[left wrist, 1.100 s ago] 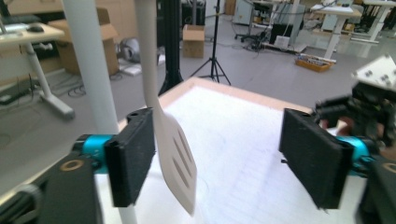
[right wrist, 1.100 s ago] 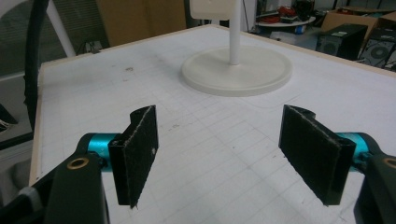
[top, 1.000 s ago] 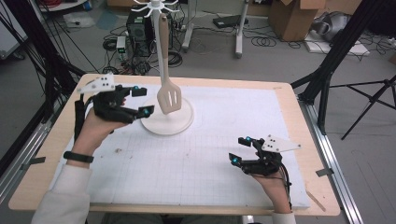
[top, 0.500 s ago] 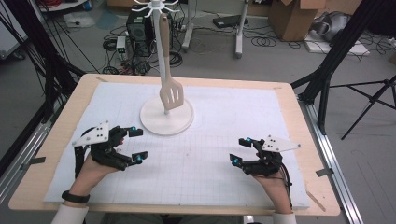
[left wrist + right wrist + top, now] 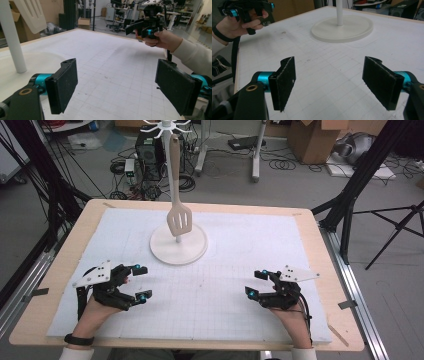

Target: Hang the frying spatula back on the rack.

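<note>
Spatula hung on stand; both tools empty, near front edge of counter.

High view: slotted spatula (image 5: 179, 221) hangs by its long handle from white rack stand (image 5: 178, 243), mid-counter toward the far edge. Looks light, stiff, smooth plastic; best pinched across the flat handle above the blade. Left tool (image 5: 138, 281) and right tool (image 5: 255, 283) gape wide.
Left gripper view: blade (image 5: 29, 13) beside the post (image 5: 11, 40); jaws wide, having just been opening, nothing between.
Right gripper view: stand's base (image 5: 342, 28) ahead; jaws wide, empty.
</note>
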Available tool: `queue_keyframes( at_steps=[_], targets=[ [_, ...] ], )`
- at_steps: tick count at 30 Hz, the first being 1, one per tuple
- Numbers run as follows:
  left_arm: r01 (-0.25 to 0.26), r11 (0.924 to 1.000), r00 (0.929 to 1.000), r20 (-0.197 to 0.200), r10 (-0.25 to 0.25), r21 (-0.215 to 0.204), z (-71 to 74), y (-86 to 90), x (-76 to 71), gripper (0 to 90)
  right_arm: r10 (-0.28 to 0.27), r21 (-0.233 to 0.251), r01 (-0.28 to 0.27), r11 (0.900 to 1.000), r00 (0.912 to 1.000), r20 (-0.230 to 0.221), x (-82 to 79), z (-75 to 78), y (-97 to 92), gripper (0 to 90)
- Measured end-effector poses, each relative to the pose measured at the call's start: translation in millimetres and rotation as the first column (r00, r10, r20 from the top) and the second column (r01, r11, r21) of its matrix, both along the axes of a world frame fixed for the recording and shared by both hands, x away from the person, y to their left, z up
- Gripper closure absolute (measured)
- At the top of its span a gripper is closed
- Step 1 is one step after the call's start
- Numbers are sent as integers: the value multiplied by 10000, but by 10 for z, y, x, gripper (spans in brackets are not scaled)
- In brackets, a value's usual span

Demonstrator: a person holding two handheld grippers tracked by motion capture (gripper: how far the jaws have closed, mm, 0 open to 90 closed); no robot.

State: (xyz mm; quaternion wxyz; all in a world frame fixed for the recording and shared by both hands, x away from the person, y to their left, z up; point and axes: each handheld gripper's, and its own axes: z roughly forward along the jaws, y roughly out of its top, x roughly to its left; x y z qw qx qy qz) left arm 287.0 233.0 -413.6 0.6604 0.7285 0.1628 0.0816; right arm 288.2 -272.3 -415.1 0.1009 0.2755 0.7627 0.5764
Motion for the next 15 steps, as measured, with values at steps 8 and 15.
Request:
queue_keyframes(
  at_steps=[8, 15],
  targets=[
    [96, 9992, 10000, 1, -96, 378, -33, -52, -8, 180, -90, 4, 90, 10000, 10000, -40, 2, -8, -7, 246],
    [67, 9989, 10000, -55, -65, 461, -53, -57, -10, 180, -144, 66, 144, 9999, 9999, -75, 6, -8, -20, 221]
  ],
)
